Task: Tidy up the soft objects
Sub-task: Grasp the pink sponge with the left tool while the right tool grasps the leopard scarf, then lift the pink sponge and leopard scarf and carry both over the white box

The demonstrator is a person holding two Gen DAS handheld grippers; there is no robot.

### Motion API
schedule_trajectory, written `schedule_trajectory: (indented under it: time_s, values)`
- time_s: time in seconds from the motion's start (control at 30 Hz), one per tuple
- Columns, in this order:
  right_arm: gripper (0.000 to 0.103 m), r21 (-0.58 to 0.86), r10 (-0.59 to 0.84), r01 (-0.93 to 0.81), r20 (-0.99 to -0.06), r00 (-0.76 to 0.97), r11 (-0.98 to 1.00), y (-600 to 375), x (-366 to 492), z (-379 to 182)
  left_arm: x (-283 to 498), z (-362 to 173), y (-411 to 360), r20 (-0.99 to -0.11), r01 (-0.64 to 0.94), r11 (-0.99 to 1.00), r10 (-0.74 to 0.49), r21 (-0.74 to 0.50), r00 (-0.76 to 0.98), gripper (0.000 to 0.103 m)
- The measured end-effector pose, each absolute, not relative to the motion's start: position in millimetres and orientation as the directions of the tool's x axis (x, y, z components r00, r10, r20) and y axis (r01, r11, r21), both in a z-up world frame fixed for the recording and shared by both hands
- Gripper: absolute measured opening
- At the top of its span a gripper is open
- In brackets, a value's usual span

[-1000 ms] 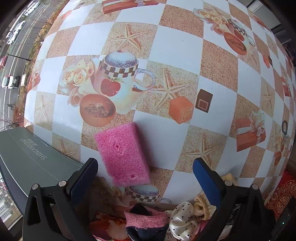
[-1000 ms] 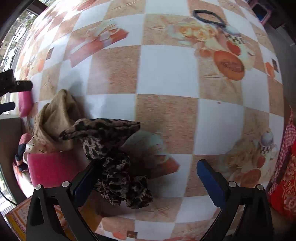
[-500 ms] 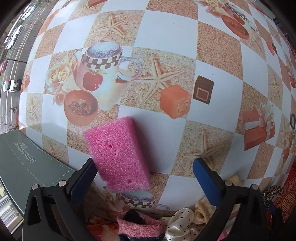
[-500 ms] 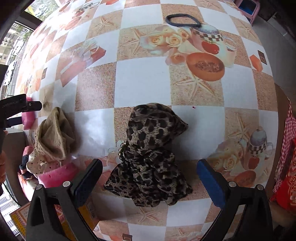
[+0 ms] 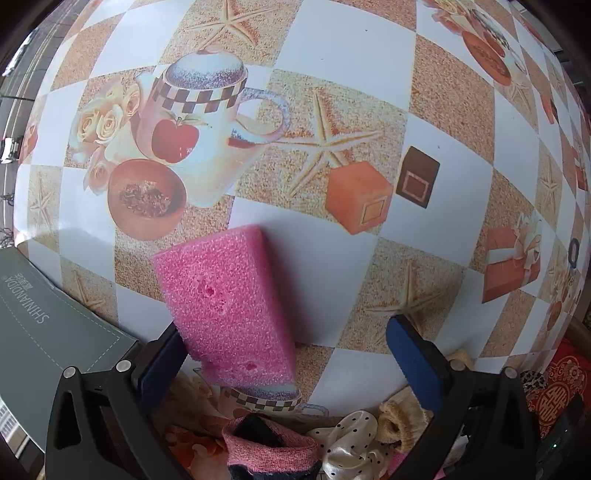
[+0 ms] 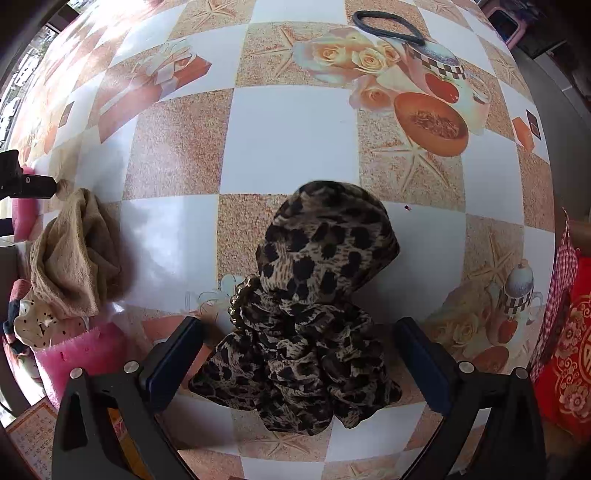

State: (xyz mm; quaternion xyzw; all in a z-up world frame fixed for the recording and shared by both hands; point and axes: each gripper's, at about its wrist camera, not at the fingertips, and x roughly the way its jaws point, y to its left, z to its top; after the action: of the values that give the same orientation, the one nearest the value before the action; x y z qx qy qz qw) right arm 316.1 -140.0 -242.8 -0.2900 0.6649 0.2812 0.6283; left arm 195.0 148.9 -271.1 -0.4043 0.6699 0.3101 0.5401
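Note:
In the left wrist view a pink sponge [image 5: 231,306] lies on the patterned tablecloth, its near end between my open left gripper's [image 5: 291,354] blue pads and close against the left pad [image 5: 162,363]. In the right wrist view a leopard-print cloth with a bead string [image 6: 314,306] lies bunched on the table, its near half between the wide-open right gripper's [image 6: 299,360] pads, touching neither. A tan cloth [image 6: 75,254], a white dotted scrunchie [image 6: 40,325] and another pink sponge [image 6: 79,354] sit at the left.
A pink-cuffed dark sock [image 5: 269,448], a white dotted scrunchie [image 5: 354,446] and a tan sock [image 5: 404,417] lie below the left gripper. A grey mat [image 5: 48,328] lies at the left edge. A black hair band [image 6: 388,24] lies far off. Red fabric [image 6: 570,350] hangs at the right.
The left gripper has moved forward, so the pink sponge now sits between its pads. The right gripper has come over the leopard cloth, which now lies centred between its pads.

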Motion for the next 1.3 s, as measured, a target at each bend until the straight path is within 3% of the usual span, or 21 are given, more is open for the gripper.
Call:
schedule_trajectory:
  time_s: [0.1,0.17,0.2,0.23,0.27,0.3,0.33,0.43,0.8,1.3]
  values:
    - [0.103,0.009,-0.048,-0.746,-0.997,-0.055,0.666,-132.5,318.5,-242.1,191.6,-263.0,154.6,-0.982,-0.885,0.464,-0.174,-0.017,-0.072,0.102]
    - [0.1,0.016,-0.041,-0.739,-0.997,-0.06,0.674,-130.2,323.7,-241.8,196.1,-258.1,152.5,-0.988,-0.87,0.493,-0.142,-0.02,-0.058,0.092]
    - [0.092,0.011,-0.033,-0.741,-0.998,-0.045,0.671,-131.4,323.7,-237.8,199.6,-254.5,150.7,-0.991,-0.856,0.516,-0.125,-0.022,-0.05,0.088]
    - [0.084,0.009,-0.02,-0.75,-0.999,-0.03,0.662,-131.0,324.1,-233.5,203.3,-247.4,149.3,-0.994,-0.84,0.542,-0.105,-0.021,-0.043,0.076]
    - [0.079,0.003,-0.013,-0.76,-1.0,-0.016,0.649,-130.3,324.3,-230.0,208.2,-242.5,147.6,-0.996,-0.822,0.57,-0.082,-0.019,-0.034,0.055]
    - [0.07,0.003,-0.001,-0.771,-1.0,-0.004,0.637,-128.9,324.2,-226.1,212.6,-238.7,146.5,-0.997,-0.804,0.594,-0.071,-0.023,-0.024,0.05]
    - [0.058,0.001,0.01,-0.781,-1.0,0.006,0.624,-128.0,324.0,-222.6,215.5,-237.8,146.2,-0.997,-0.794,0.607,-0.072,-0.028,-0.021,0.05]
    - [0.038,0.045,0.055,-0.788,-0.998,-0.015,0.614,-129.4,325.8,-215.9,216.7,-233.2,144.6,-0.998,-0.788,0.615,-0.056,-0.024,-0.014,0.049]
    - [0.038,0.159,0.156,-0.706,-0.985,-0.069,0.691,-151.2,350.1,-183.9,230.5,-166.8,105.3,-0.995,-0.659,0.752,0.046,-0.026,0.092,0.049]
    - [0.038,0.2,0.22,-0.613,-0.975,-0.044,0.764,-178.7,343.6,-150.4,253.4,-70.3,-7.8,-0.957,-0.419,0.899,-0.002,-0.13,0.29,0.05]
